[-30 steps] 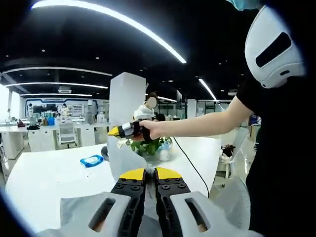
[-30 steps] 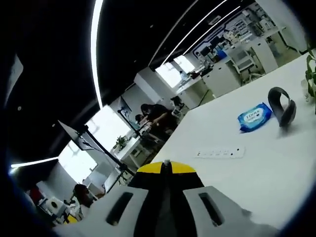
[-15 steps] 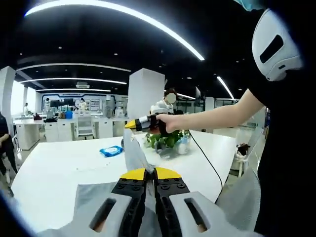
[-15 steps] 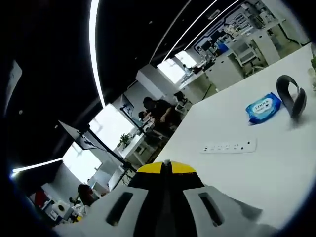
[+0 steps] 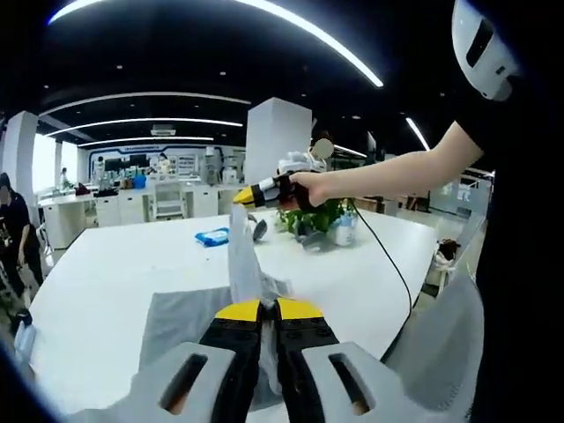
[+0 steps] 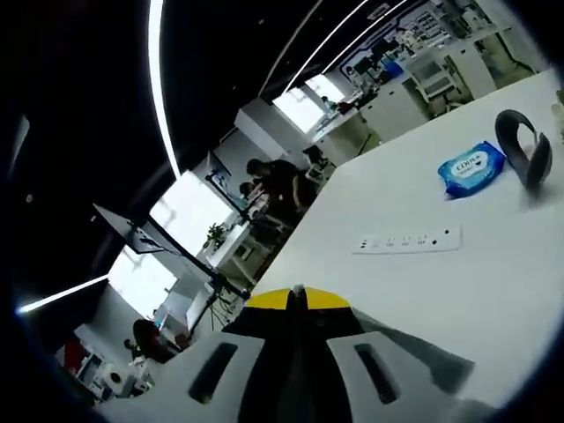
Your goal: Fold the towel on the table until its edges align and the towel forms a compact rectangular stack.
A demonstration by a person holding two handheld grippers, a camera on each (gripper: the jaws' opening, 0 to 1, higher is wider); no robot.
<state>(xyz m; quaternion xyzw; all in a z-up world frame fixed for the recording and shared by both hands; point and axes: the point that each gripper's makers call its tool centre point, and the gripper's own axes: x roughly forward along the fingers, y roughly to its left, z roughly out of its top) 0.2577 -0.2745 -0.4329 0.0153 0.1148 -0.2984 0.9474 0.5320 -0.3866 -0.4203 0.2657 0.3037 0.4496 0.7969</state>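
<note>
The grey towel (image 5: 176, 317) lies partly spread on the white table (image 5: 106, 264). One corner is pulled up into a narrow strip. My left gripper (image 5: 269, 307) is shut on the towel's near edge. In the left gripper view, a person's hand holds my right gripper (image 5: 240, 197) above the table, shut on the top of the raised strip. In the right gripper view, my right gripper (image 6: 297, 295) has its jaws pressed together, and a fold of grey towel (image 6: 436, 366) shows beside them.
A blue wipes pack (image 6: 474, 167), a black looped band (image 6: 520, 159) and a white power strip (image 6: 407, 240) lie on the far part of the table (image 6: 502, 273). Potted plants (image 5: 326, 216) stand near a black cable. The person's body is at the right; desks and people stand behind.
Both grippers keep their hold. The right gripper has drawn the towel corner farther from the left one, and more of the towel now lies flat on the table. Both views have shifted.
</note>
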